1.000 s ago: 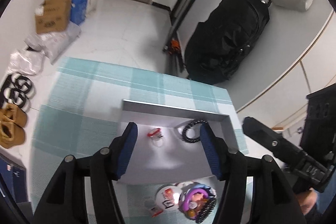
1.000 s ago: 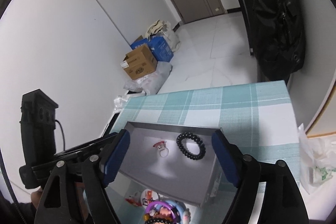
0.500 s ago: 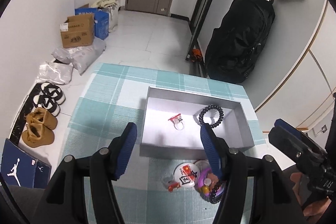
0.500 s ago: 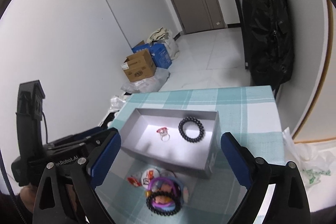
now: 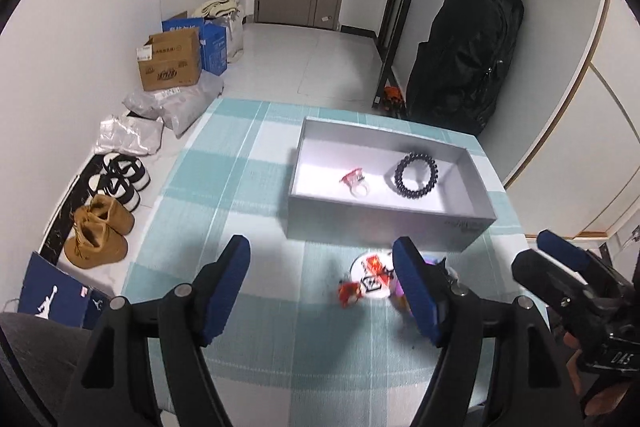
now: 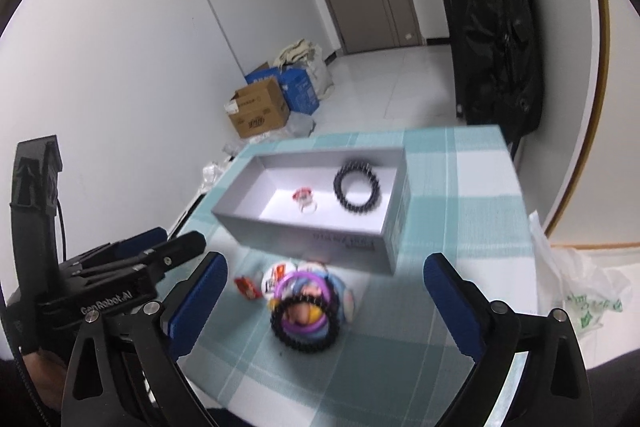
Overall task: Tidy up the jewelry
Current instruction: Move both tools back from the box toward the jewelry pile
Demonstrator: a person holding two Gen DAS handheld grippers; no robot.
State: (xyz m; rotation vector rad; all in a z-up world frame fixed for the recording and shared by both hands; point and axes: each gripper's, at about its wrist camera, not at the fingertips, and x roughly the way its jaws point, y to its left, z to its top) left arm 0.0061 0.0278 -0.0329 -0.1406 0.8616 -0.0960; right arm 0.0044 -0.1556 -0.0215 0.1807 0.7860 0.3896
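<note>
1. Two pieces already lie in the grey box [image 6: 308, 239]: a black bead bracelet [image 6: 357, 192] toward its right half and a clear ring with a red top [image 6: 305, 201] near the middle. Leave them where they are.
2. Your remaining work is the pile [image 6: 304, 301] on the checked tablecloth [image 6: 452, 203], just in front of the box's near wall: a purple bangle [image 6: 304, 301] lying over a second black bead bracelet [image 6: 301, 331], a round white badge [image 5: 370, 281], and a small red piece [image 5: 349, 294] at its left edge.
3. Both tools are empty. The right gripper [image 6: 320, 301] has its jaws spread wide, hovering above the pile; the left gripper [image 5: 326, 293] is also wide open, with the badge and red piece between its fingers.
4. Take one item at a time. The purple bangle sits on top, so it is probably the cleanest first pick with the right gripper.
5. Come straight down so one pad goes inside the bangle and one outside, then close on the band only.
6. Lift clear of the box wall before crossing it, and release over bare floor at the box's left end.
7. Keep the left gripper back from the pile meanwhile; the two tools are close together here.
</note>
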